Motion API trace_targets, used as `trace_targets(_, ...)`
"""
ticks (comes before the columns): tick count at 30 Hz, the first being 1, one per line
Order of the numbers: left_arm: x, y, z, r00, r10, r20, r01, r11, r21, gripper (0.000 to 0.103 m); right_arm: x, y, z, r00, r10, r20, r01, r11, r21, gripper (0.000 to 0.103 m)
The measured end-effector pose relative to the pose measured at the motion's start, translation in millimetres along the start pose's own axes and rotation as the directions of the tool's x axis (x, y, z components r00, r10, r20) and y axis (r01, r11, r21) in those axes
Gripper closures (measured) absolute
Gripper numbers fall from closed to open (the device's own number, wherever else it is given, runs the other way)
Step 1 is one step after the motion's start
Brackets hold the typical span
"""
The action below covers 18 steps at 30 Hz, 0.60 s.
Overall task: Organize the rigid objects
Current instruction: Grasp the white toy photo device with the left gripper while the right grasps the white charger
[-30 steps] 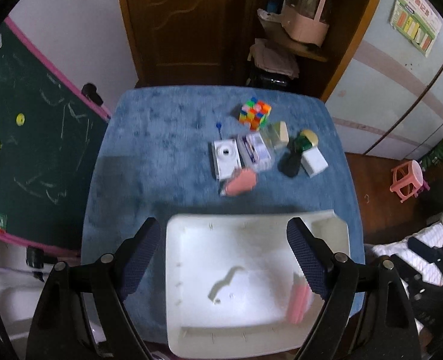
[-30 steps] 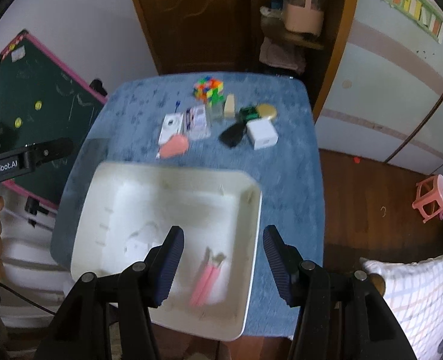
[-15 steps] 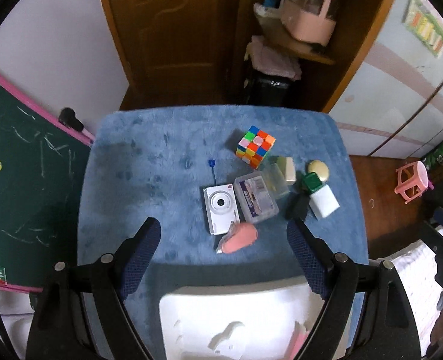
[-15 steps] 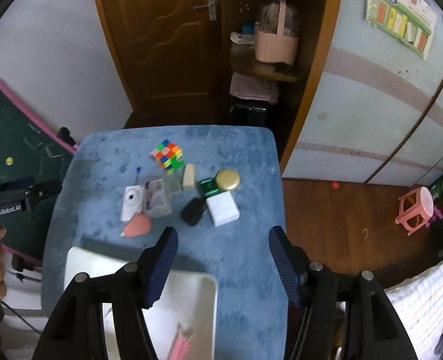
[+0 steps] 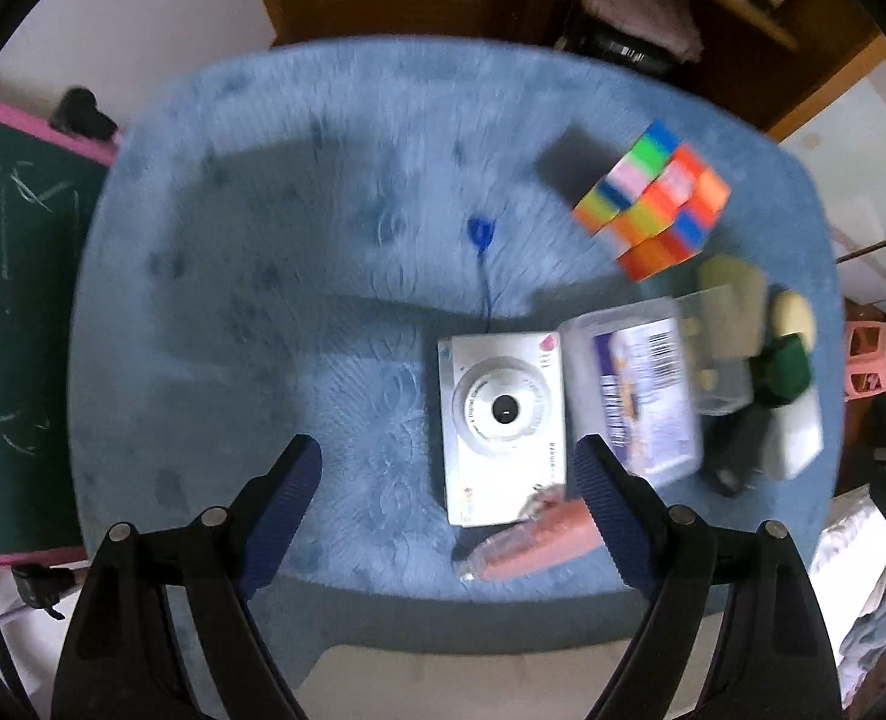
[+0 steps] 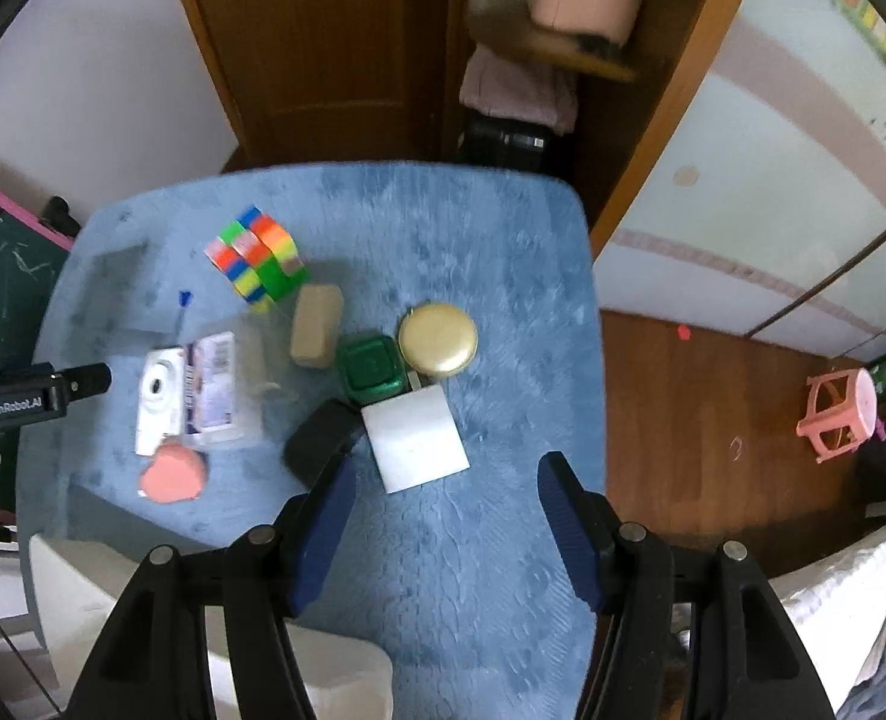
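both grippers hovering above a bench (image 6: 502, 276) covered in blue plush fabric, jaws spread wide on each and holding nothing.

left gripper (image 5: 445, 480) hanging over the near half of the bench, with a white compact camera (image 5: 501, 426) lying flat, lens up, between its jaws. blue wrist cord (image 5: 482, 252) trailing from the camera toward the far edge. touching the camera's right side, a clear plastic case (image 5: 640, 396) with a barcode label. at the camera's near right corner, a pink heart-shaped box (image 5: 538, 543), partly hidden behind the right jaw. farther back and to the right, a colourful puzzle cube (image 5: 652, 198), blurred by motion.

right gripper (image 6: 445, 510) poised over bare fabric near the right side of the bench, with a white square block (image 6: 416, 438) just beyond and between the jaws. beside that block on the left, a black oblong object (image 6: 320, 441), touching the left jaw in the view. behind the block, a green square box (image 6: 371, 369) and a round gold tin (image 6: 438, 339), close together. left of the green box, a beige rectangular block (image 6: 317, 327), close to the cube.

white tray (image 6: 83, 594) seen at the near left edge in the right wrist view, only its rim and a corner showing; contents not visible. pink stool (image 6: 841, 417) on the wooden floor, well to the right of the bench.
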State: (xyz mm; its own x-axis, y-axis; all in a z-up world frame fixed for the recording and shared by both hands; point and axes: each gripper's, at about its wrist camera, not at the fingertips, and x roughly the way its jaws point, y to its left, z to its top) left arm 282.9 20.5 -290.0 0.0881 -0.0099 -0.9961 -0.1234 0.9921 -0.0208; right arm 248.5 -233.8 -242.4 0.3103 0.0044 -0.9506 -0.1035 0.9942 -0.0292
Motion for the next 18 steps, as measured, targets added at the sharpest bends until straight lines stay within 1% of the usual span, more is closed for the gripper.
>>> trace_targets(2,14.5,-0.6,0.3,1.000,0.012,-0.027,-0.012,1.000,-0.003,0.015,11.1,-0.9,0.6,1.000,0.019,-0.022,-0.019,1.000,0.007,0.039)
trace_targets(7,34.2,-4.3,-0.2,0.998,0.007,-0.062,-0.008,1.000,-0.010,0.015,38.7,-0.7,3.7,0.997,0.021,-0.068,-0.021,1.000,0.002,0.039)
trace_targets(10,37.4,-8.3,-0.8,0.998,-0.011,-0.060,0.010,1.000,-0.013,0.015,51.8,-0.8,4.7,0.996,0.017,-0.089,-0.017,1.000,-0.005,0.039)
trace_targets(15,44.0,-15.7,-3.3,0.996,-0.001,-0.084,0.000,1.000,-0.007,0.015,68.6,0.8,5.2,0.993,0.019,-0.113,-0.020,1.000,-0.011,0.039)
trace_targets(18,45.8,-11.5,-4.3,0.996,-0.012,-0.085,0.010,0.999,-0.031,0.015,76.8,1.6,4.7,0.992,0.022,-0.126,-0.024,1.000,-0.010,0.039)
